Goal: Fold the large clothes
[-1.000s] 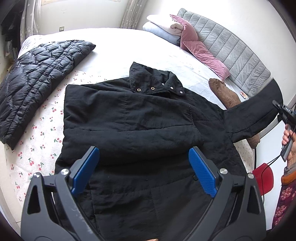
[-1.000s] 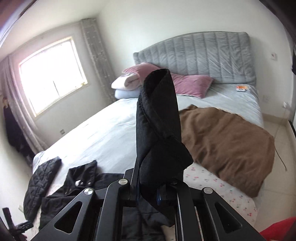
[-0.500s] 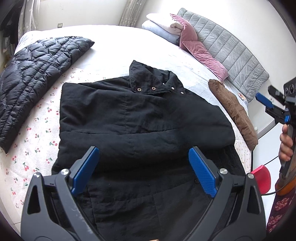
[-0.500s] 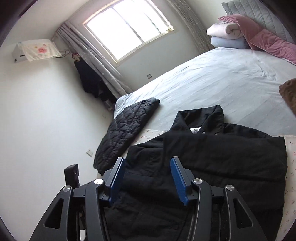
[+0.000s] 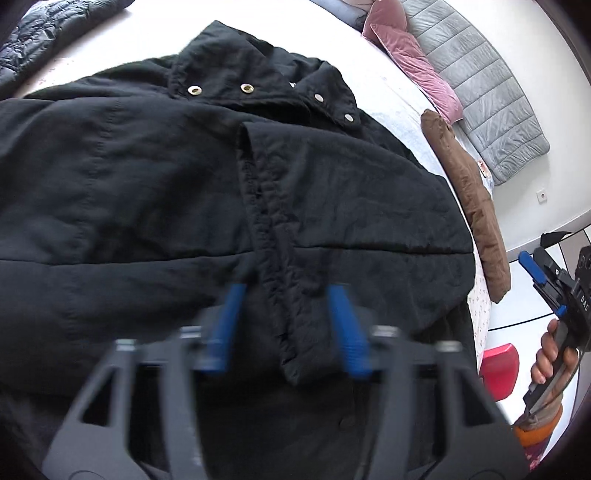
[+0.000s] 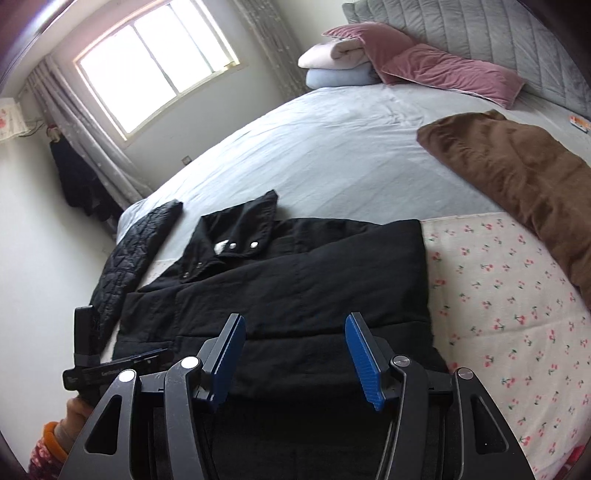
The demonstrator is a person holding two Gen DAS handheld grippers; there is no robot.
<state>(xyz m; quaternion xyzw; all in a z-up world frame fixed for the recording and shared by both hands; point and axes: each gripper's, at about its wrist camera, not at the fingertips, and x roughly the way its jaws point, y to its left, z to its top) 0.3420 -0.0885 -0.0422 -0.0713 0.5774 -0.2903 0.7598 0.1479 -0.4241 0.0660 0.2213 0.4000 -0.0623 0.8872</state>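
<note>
A big black coat (image 5: 155, 192) lies flat on the bed (image 6: 332, 147), at the near end, with its collar (image 5: 258, 74) pointing to the far side. One sleeve (image 5: 273, 236) is folded over the coat's middle, and its cuff end lies near the camera.

The left gripper (image 5: 288, 325) is low over the coat. Its blue fingers (image 5: 345, 325) are blurry and are closing, with the cuff end of the sleeve between them. I cannot tell if the pads press on the cloth.

The right gripper (image 6: 295, 350) hangs over the near right part of the coat. Its blue fingers (image 6: 364, 358) stand apart and are opening a little. They hold nothing. The coat is just under them.

In the left wrist view a hand (image 5: 550, 354) holds the right gripper at the right edge, past the side of the bed.

A dark puffy jacket (image 6: 129, 266) lies to the left of the coat. A brown blanket (image 6: 517, 170) lies on the right side of the bed. Pink pillows (image 6: 436, 70) lean by the grey headboard (image 6: 480, 33) at the far end. A window (image 6: 155, 62) glows on the far wall.
</note>
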